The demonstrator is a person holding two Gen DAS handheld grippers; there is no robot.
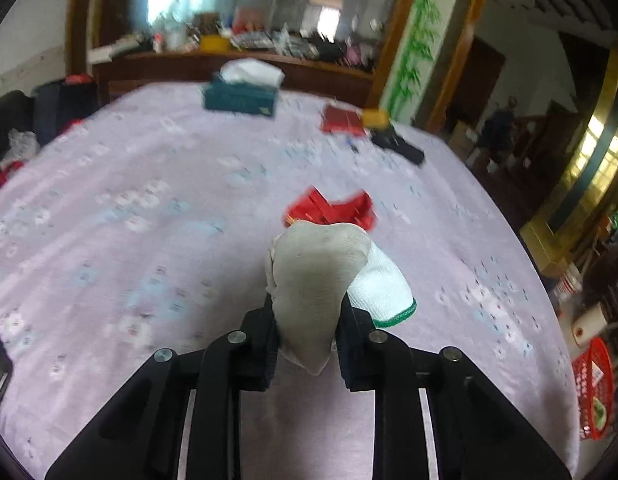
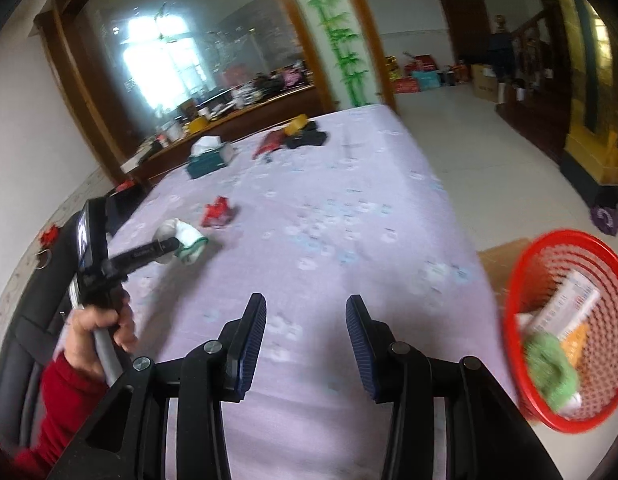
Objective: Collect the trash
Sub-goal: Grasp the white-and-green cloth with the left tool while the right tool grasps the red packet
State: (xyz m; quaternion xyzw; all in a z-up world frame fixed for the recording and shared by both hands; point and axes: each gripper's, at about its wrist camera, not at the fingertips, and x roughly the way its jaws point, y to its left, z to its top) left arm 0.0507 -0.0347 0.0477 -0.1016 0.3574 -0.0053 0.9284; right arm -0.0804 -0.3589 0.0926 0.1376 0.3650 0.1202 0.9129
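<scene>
Left claw (image 1: 307, 322) clamped on a white glove (image 1: 321, 280) with green cuff edge, lifted over the lilac flowered table (image 1: 149, 200); in the right wrist view the same glove (image 2: 185, 240) sits at the claw tip at 10 o'clock, person's hand (image 2: 99, 328) in red sleeve gripping the handle; right claw (image 2: 305, 336) wide apart, nothing between its pads, over the near table edge; red mesh basket (image 2: 569, 328) at 3 o'clock beside the table, holding green wad, paper packaging; crumpled red wrapper (image 1: 329, 208) just past the glove at 12 o'clock; farther, teal tissue box (image 1: 241, 96) at 11 o'clock; red packet (image 1: 343, 120), yellow item (image 1: 375, 118), black object (image 1: 397, 144) at 1 o'clock near the far edge.
</scene>
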